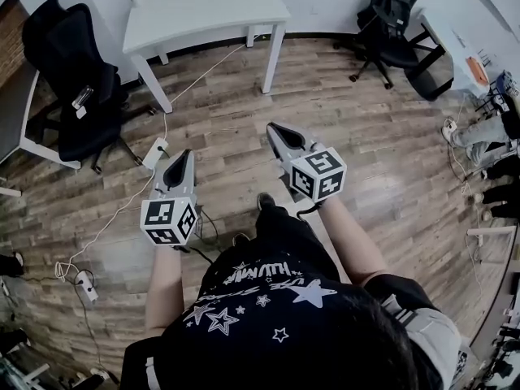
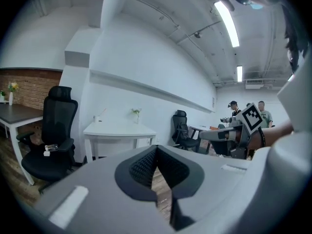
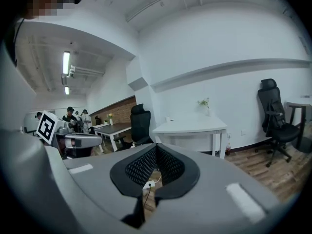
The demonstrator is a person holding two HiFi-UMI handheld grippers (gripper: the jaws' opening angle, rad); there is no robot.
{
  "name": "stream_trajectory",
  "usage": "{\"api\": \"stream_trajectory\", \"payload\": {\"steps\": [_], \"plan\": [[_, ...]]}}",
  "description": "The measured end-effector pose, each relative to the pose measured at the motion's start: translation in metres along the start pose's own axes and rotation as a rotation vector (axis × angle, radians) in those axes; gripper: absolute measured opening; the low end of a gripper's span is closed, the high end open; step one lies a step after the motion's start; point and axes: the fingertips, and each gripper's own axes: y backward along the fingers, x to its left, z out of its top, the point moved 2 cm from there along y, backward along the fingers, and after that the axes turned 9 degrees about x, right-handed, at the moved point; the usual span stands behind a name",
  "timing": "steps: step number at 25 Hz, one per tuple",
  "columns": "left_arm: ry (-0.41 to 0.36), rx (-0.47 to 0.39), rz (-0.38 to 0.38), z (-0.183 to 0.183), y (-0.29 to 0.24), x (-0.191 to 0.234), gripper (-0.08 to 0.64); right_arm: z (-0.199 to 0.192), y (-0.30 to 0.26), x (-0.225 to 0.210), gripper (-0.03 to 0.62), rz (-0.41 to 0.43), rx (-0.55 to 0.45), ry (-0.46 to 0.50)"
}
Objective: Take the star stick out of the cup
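Note:
A small white cup (image 2: 97,117) stands on the white table (image 1: 203,10), with something thin poking out of it; it is too small to tell a star. The same cup (image 3: 168,119) shows in the right gripper view, near a little plant vase (image 3: 205,104). Both grippers are held in the air over the wooden floor, well short of the table. My left gripper (image 1: 185,154) is shut with nothing in it, its tips meeting (image 2: 157,150). My right gripper (image 1: 273,127) is also shut and empty (image 3: 157,148).
A black office chair (image 1: 73,80) stands left of the white table and another (image 1: 390,23) at the back right. A power strip (image 1: 154,151) and cables lie on the floor ahead of me. A dark desk (image 3: 114,128) and several people (image 3: 78,118) are farther off.

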Motion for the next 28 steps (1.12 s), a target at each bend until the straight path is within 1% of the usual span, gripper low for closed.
{"api": "stream_trajectory", "payload": {"steps": [2,5,7,10,14,17,23,28], "plan": [[0.011,-0.003,-0.005,0.003,-0.005,0.003,0.003,0.000,-0.007,-0.003,0.017,0.006,0.006,-0.004],[-0.002,0.006,0.000,0.007,-0.018,0.010,0.003,0.007,-0.024,-0.010,0.017,0.013,0.006,0.004],[-0.002,0.009,0.015,0.011,-0.030,0.017,0.003,0.014,-0.038,-0.017,0.017,0.025,-0.003,0.006],[0.003,0.005,0.048,0.019,-0.051,0.030,0.003,0.028,-0.067,-0.034,0.017,0.063,-0.015,0.014],[0.011,0.014,0.103,0.035,-0.094,0.057,0.003,0.055,-0.117,-0.066,0.017,0.115,-0.024,0.004],[0.024,0.010,0.134,0.056,-0.133,0.079,0.003,0.078,-0.154,-0.093,0.017,0.143,-0.037,-0.005],[0.022,0.002,0.169,0.102,-0.210,0.108,0.003,0.120,-0.215,-0.159,0.017,0.162,-0.037,-0.025],[0.058,-0.008,0.214,0.126,-0.262,0.126,0.003,0.149,-0.251,-0.211,0.017,0.179,-0.036,-0.041]]}}
